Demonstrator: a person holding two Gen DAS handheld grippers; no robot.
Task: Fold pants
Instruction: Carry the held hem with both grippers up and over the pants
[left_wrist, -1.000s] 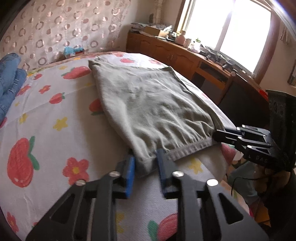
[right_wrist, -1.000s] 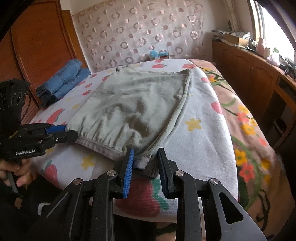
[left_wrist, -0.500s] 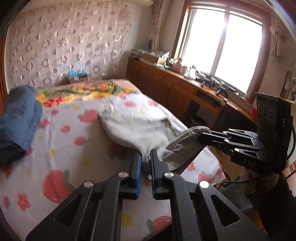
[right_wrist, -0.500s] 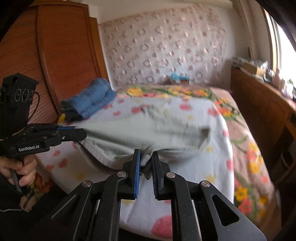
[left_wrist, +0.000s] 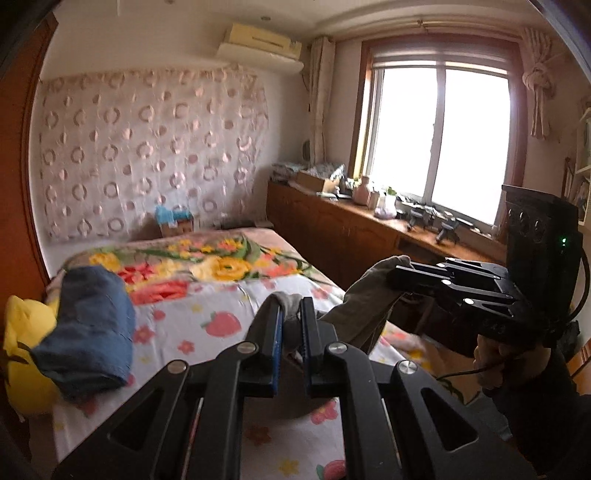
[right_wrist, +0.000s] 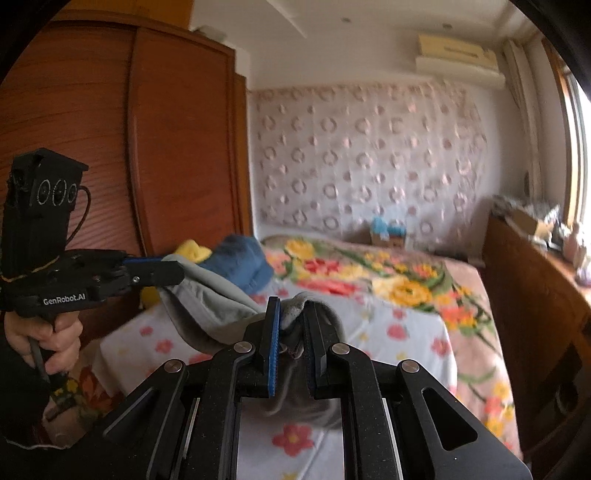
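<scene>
The grey-green pants (left_wrist: 364, 301) hang in the air above the bed, held at two corners of the waistband. My left gripper (left_wrist: 291, 314) is shut on one corner of the cloth. My right gripper (right_wrist: 291, 314) is shut on the other corner, and the fabric (right_wrist: 221, 302) sags between the two. In the left wrist view the right gripper (left_wrist: 397, 273) shows at the right with cloth bunched at its tip. In the right wrist view the left gripper (right_wrist: 173, 271) shows at the left, gripped by a hand (right_wrist: 48, 334). Most of the pants hang below both cameras.
The bed (left_wrist: 207, 306) has a strawberry-and-flower sheet. Folded blue jeans (left_wrist: 88, 325) and a yellow cushion (left_wrist: 22, 354) lie at its left side. A wooden wardrobe (right_wrist: 147, 147) stands on the left, a cluttered low cabinet (left_wrist: 351, 229) under the window on the right.
Both grippers closed on the waistband corners and rose together, lifting the pants off the bed. Both views tilted up from the sheet toward the far wall.
</scene>
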